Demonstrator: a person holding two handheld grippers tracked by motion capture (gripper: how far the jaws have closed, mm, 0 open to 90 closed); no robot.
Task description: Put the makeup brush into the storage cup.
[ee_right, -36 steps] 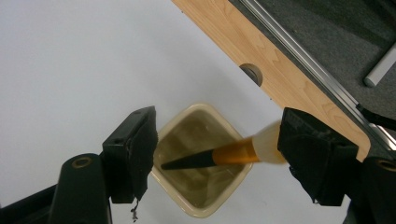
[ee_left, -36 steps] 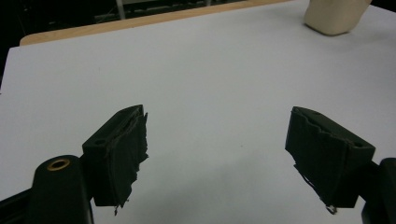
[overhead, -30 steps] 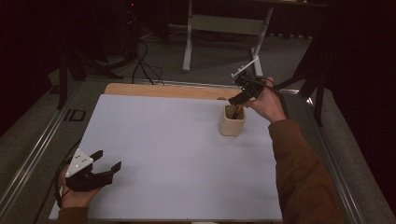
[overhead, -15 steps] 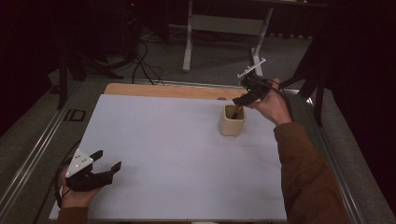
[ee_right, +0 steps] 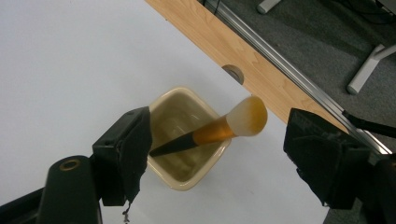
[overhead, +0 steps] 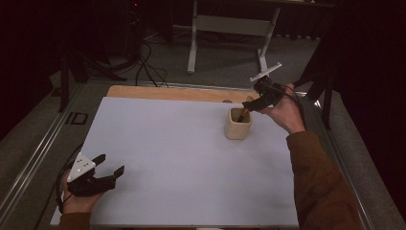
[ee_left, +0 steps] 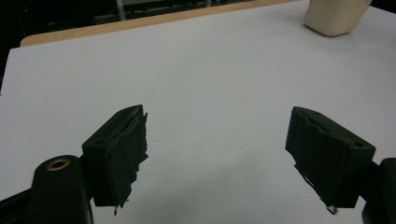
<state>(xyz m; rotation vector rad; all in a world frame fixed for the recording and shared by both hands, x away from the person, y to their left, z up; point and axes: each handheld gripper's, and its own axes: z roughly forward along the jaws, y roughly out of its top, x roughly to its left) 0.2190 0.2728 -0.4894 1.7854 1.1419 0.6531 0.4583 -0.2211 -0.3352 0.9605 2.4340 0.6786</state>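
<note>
Near edge of the tabletop [overhead: 191, 158]: the left gripper [overhead: 111, 168] rests at the front left corner, unmoved over the last second, its jaws wide apart with nothing but bare white surface between them.

Far right: the right gripper [overhead: 249, 101] hovers just above and behind the cream cup [overhead: 238, 123]. Its jaws have just been opening and now stand wide, pressing on nothing. In the right gripper view the brush [ee_right: 210, 133] lies between them but free of both pads, its dark handle down in the cup [ee_right: 187, 149] and its bristle head leaning out over the rim. Compared with a second ago, the hand has drifted slightly toward the far right edge.

Reading: the brush appears released into the cup; placement looks complete, leaving only withdrawal.
</note>
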